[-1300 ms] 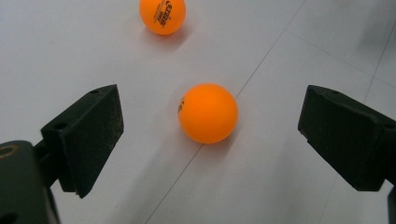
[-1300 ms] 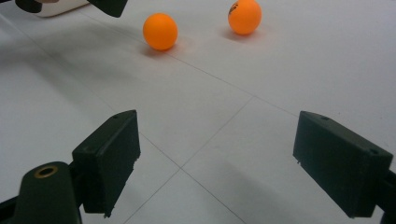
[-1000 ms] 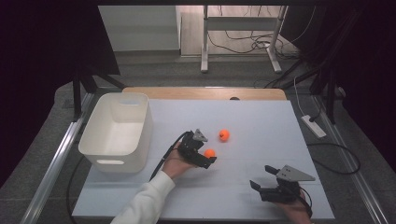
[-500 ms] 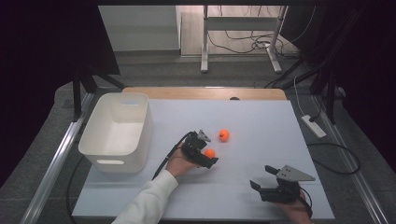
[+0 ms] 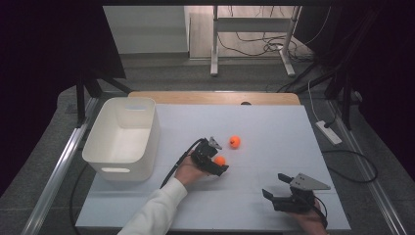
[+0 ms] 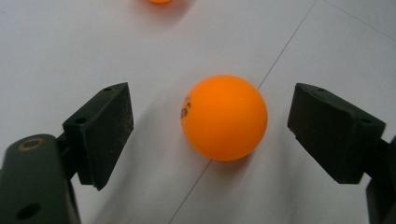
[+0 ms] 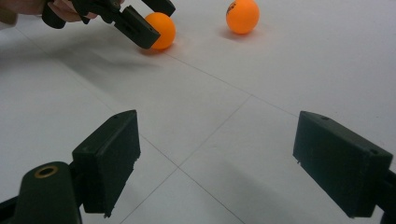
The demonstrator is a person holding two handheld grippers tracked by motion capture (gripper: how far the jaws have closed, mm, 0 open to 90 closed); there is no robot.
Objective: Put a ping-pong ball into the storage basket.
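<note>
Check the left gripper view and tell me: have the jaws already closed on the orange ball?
No. The left gripper is open, with bare table visible on both sides of the orange ball between its jaws.

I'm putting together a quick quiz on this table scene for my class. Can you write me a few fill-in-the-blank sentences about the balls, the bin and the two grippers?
1. The number of orange balls on the table is ____.
2. The left gripper stands open with one orange ball ____ its jaws.
3. The white bin holds ____ balls.
4. The right gripper stands open with ____ between its jaws.

Missing words: two; between; no; nothing
</note>
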